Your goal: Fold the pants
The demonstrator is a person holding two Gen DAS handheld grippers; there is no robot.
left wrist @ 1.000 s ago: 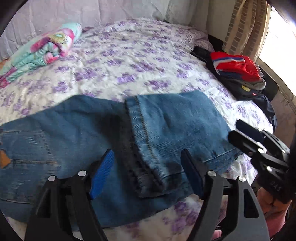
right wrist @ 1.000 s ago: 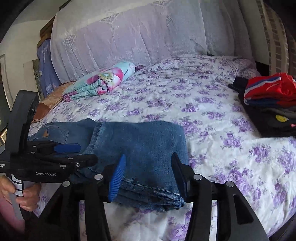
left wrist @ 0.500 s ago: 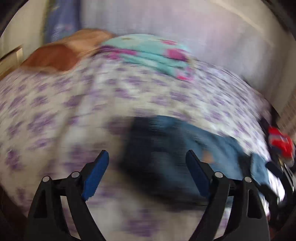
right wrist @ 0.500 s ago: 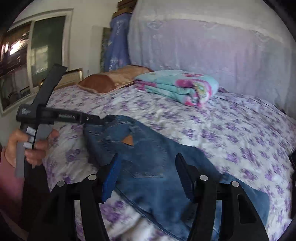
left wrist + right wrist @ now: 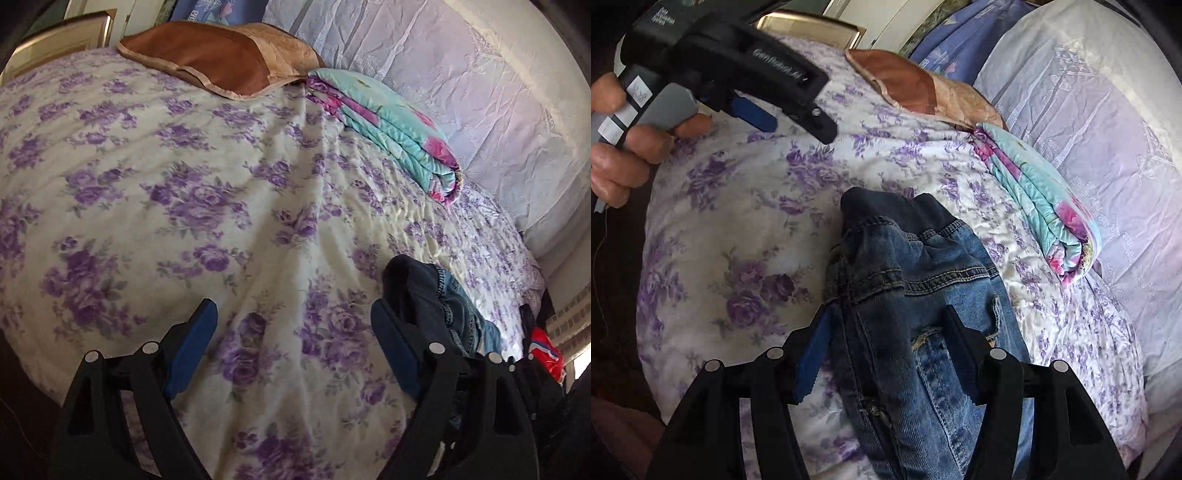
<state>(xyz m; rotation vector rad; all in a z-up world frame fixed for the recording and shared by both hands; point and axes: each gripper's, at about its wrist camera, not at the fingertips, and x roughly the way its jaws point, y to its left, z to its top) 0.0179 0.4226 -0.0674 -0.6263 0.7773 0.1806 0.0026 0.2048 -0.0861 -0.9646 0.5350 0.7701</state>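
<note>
The blue jeans [image 5: 923, 266] lie on the floral bed sheet [image 5: 738, 221], with the waistband end bunched up toward the pillows. My right gripper [image 5: 888, 350] hovers over the waist. Its jaws are opening, denim lies between its fingers, and the pads do not press on it. My left gripper [image 5: 295, 332] is open over bare sheet with nothing between its fingers. The dark waist edge of the jeans [image 5: 436, 302] lies just beyond its right finger [image 5: 395, 354]. In the right wrist view a hand holds the left gripper [image 5: 790, 122] at the upper left.
A brown pillow [image 5: 221, 59] and a folded teal floral blanket [image 5: 391, 125] lie near the draped headboard [image 5: 461, 74]. A red garment [image 5: 545, 350] on a dark pile lies at the far right edge. Bare sheet spreads to the left of the jeans.
Both grippers have swept from the folded leg end of the jeans to the waistband end, rolling as they went. The left jaws stand wider, over bare sheet. The right jaws have widened too.
</note>
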